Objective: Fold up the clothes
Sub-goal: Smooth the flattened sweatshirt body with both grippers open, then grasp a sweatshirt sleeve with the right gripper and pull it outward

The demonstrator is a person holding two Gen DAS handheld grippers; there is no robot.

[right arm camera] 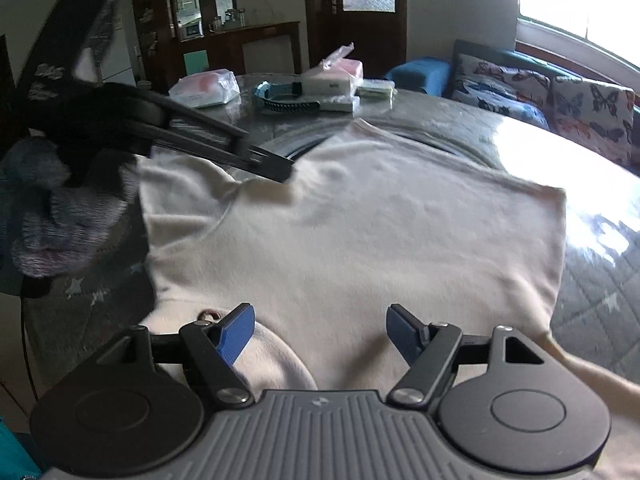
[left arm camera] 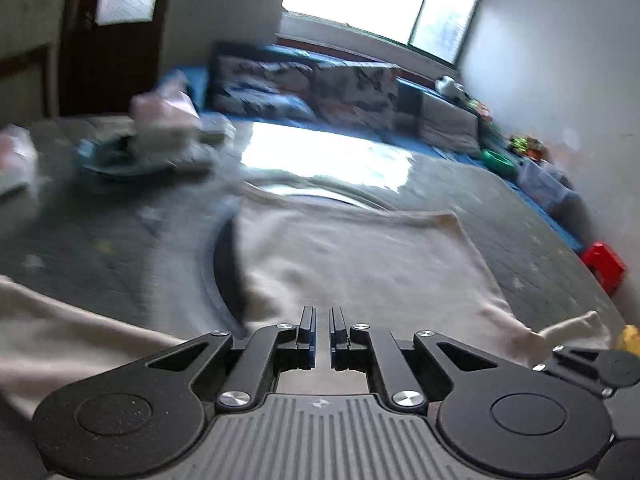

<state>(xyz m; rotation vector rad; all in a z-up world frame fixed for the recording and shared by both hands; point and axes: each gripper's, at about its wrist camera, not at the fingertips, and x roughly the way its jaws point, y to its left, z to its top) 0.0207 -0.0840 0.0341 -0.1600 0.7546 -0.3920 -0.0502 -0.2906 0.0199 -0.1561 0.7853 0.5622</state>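
Writing is nowhere legible to us: the packets on the far side of the table carry print too small to read, and the only mark is a small round emblem on each gripper's ribbed grey body. We count one cream garment (right arm camera: 360, 232), spread flat over the grey star-patterned table cover (right arm camera: 600, 280), and two grippers. Going left to right in the right wrist view, a gloved hand (right arm camera: 68, 208) holds the left gripper (right arm camera: 286, 171), whose tips sit at the garment's far left edge; its jaws look nearly together with a narrow gap, and we cannot tell whether cloth is pinched between them. Beyond it lie a clear plastic packet (right arm camera: 206, 89), a blue dish (right arm camera: 286, 100) and a stack of boxes (right arm camera: 334, 80) (all well apart from the garment). The right gripper (right arm camera: 320, 330) hovers over the near edge of the garment, its blue-padded jaws spread wide and holding nothing. Behind the table at the right stand two butterfly-print cushions (right arm camera: 548, 100) on a blue sofa. In the blurred left wrist view, a red object (left arm camera: 604, 266) sits beyond the table's right edge.
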